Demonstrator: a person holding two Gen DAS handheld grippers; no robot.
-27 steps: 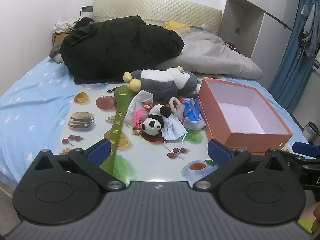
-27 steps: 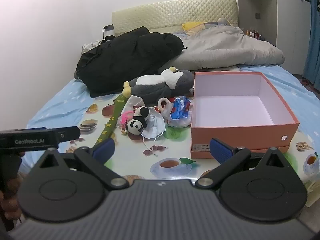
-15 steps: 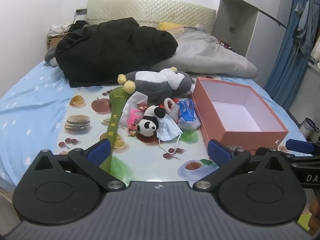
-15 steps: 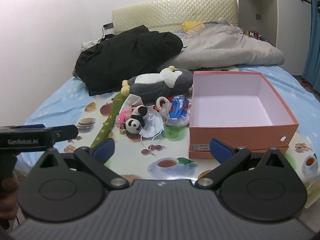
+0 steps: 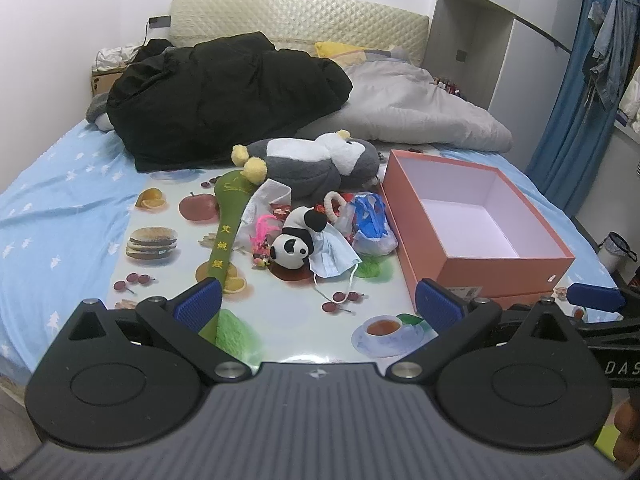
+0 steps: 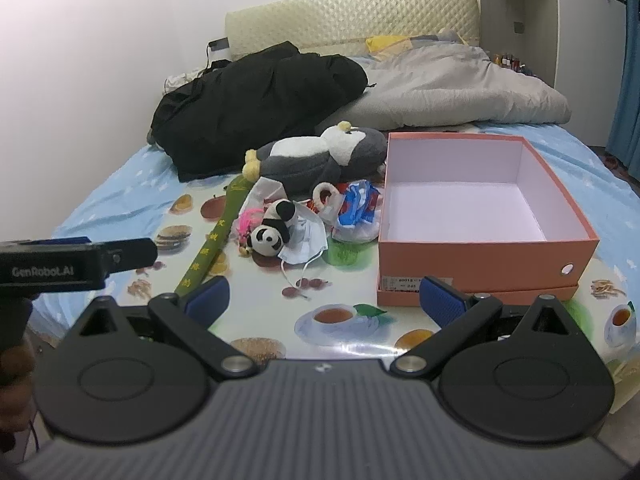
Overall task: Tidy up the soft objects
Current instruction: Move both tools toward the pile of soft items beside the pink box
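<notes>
A heap of soft things lies on a printed mat (image 5: 168,280) on the bed: a small panda plush (image 5: 294,242) (image 6: 270,232), a grey and white penguin plush (image 5: 316,160) (image 6: 320,152), a blue face mask (image 5: 332,258), a long green cloth mallet (image 5: 226,236) (image 6: 212,248), a pink tassel (image 5: 262,228) and a blue and white bag (image 5: 370,220). An empty orange box (image 5: 480,268) (image 6: 484,260) stands right of the heap. My left gripper (image 5: 318,306) and right gripper (image 6: 324,300) are open and empty, at the mat's near edge.
A black jacket (image 5: 224,92) and a grey duvet (image 5: 416,116) lie at the head of the bed. A blue sheet (image 5: 52,216) covers the left side. A blue curtain (image 5: 572,120) and a wardrobe (image 5: 472,40) stand to the right.
Both grippers have drawn back a little from the heap and shifted slightly. Nothing on the mat has moved.
</notes>
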